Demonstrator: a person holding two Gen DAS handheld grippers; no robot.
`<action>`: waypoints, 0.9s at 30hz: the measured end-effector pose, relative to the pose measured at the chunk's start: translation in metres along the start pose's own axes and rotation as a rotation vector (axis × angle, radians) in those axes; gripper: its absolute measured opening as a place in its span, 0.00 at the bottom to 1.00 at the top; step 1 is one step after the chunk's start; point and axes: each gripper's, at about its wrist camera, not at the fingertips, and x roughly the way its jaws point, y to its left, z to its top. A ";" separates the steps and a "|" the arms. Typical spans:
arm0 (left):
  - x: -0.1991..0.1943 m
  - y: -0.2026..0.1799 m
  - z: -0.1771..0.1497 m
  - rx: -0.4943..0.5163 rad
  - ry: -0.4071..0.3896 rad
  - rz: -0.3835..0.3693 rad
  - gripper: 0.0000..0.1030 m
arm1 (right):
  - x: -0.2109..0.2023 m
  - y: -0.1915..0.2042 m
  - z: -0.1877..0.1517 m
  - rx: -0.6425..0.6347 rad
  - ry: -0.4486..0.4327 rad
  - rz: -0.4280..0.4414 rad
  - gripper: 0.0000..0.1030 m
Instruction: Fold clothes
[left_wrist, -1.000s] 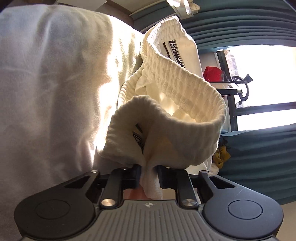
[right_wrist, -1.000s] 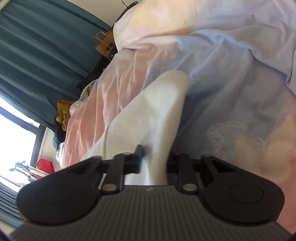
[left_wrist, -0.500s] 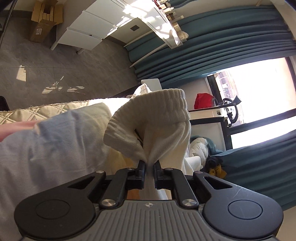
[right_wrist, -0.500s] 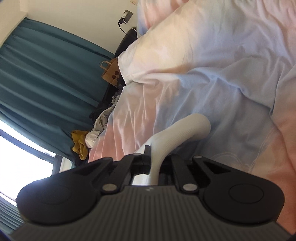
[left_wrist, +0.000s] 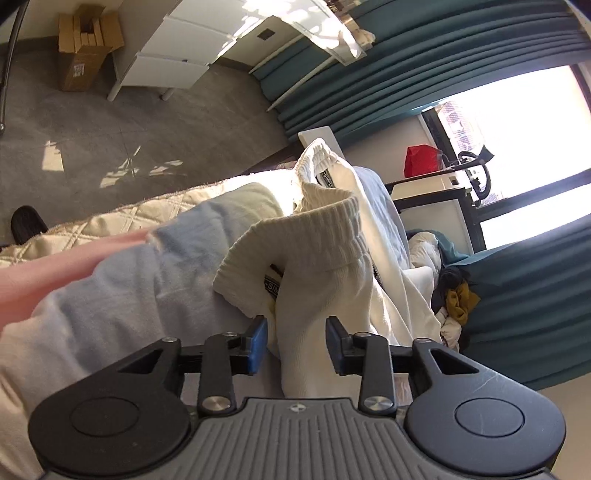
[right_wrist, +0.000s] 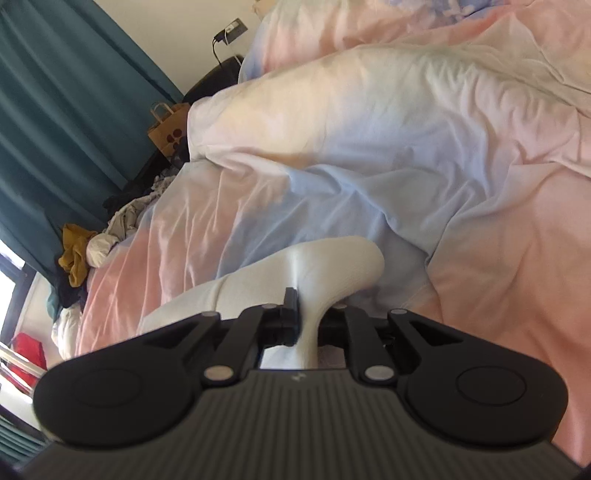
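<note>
- Grey floor with patches of sunlight on it
- White drawer unit and a cardboard box next to it
- Teal curtains around a really bright window
- Bed with a pink and blue duvet
- Paper bag by the wall, charger in the wall socket

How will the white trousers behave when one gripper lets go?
Probably floppy: the trousers drape and crease between the opening left gripper jaws. The ribbed waistband looks thicker, so it may hold some shape. They seem light, bunching in the right gripper.
</note>
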 end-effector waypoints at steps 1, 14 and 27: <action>-0.006 -0.005 -0.002 0.030 -0.013 0.003 0.51 | -0.005 0.002 0.000 -0.005 -0.013 -0.019 0.22; -0.003 -0.144 -0.052 0.572 -0.153 0.023 0.80 | -0.098 0.056 -0.025 -0.206 -0.157 0.264 0.72; 0.244 -0.268 -0.146 0.823 -0.071 -0.054 0.89 | -0.089 0.127 -0.126 -0.578 0.105 0.431 0.71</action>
